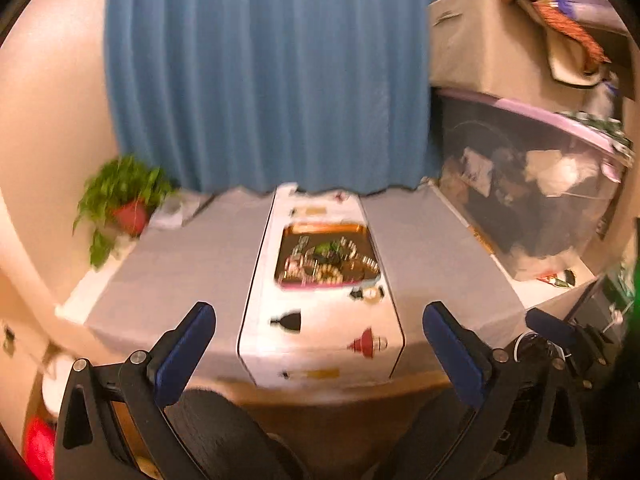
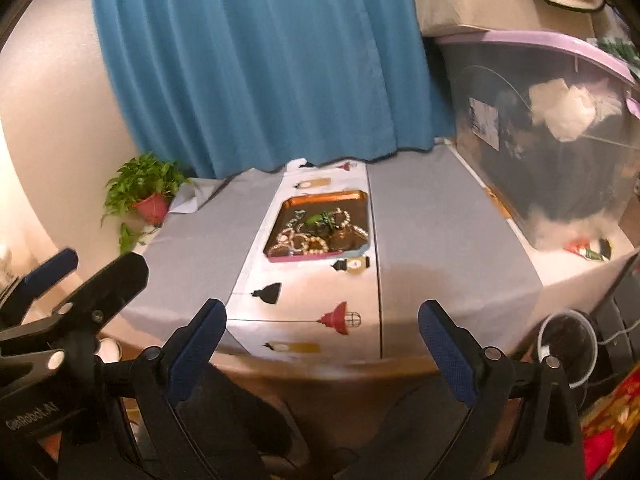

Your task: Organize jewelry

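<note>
Biggest risk I see: that jewelry (image 2: 318, 234) is one tangled heap in the copper tray (image 2: 320, 199), at 12 o'clock on the tabletop (image 2: 440, 248), so grabbing one piece probably drags others out. Both the left tongs (image 1: 320, 354) and right tongs (image 2: 322, 350) are spread wide, holding nothing, well short of the tray.

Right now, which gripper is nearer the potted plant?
Left. The left gripper hangs off the table's near edge on the plant's side; the right gripper is beside it, farther over.
</note>
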Demonstrator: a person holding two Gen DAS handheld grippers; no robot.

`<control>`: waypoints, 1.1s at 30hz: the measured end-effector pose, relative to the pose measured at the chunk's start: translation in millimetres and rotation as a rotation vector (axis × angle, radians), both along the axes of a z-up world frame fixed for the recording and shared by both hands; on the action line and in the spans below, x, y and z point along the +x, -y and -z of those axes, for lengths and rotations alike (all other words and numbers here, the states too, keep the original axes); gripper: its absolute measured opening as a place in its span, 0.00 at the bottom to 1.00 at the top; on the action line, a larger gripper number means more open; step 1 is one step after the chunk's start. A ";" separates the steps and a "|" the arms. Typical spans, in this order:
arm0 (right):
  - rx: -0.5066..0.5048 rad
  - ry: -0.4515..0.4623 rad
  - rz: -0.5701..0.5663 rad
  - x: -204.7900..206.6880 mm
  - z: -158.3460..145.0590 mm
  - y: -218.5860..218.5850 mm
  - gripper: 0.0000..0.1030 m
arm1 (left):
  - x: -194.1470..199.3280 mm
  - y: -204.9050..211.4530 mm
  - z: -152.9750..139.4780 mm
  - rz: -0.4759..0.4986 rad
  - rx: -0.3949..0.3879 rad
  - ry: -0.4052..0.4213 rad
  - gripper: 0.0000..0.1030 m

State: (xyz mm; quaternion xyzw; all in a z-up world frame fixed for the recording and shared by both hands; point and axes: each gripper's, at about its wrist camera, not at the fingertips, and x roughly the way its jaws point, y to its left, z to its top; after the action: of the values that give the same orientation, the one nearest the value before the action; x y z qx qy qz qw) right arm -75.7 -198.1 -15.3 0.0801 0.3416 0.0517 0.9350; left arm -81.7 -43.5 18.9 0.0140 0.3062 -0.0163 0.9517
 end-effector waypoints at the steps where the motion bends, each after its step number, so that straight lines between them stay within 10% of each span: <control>1: -0.001 -0.005 0.001 1.5 1.4 -0.6 0.94 | 2.4 0.0 2.8 0.003 -0.005 -0.014 1.00; 10: -0.061 -0.063 0.008 31.8 19.3 -16.6 0.88 | 42.8 0.8 25.8 0.036 0.054 -0.139 1.00; 33: -0.088 -0.077 0.016 47.9 21.8 -29.8 0.88 | 57.4 -6.7 29.5 0.036 0.054 -0.156 1.00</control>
State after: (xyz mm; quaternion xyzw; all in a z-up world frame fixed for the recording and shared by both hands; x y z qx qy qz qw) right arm -27.8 -168.2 -37.0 0.0433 0.3787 0.0262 0.9241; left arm -24.3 -36.7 -10.6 0.0438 0.3793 -0.0263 0.9239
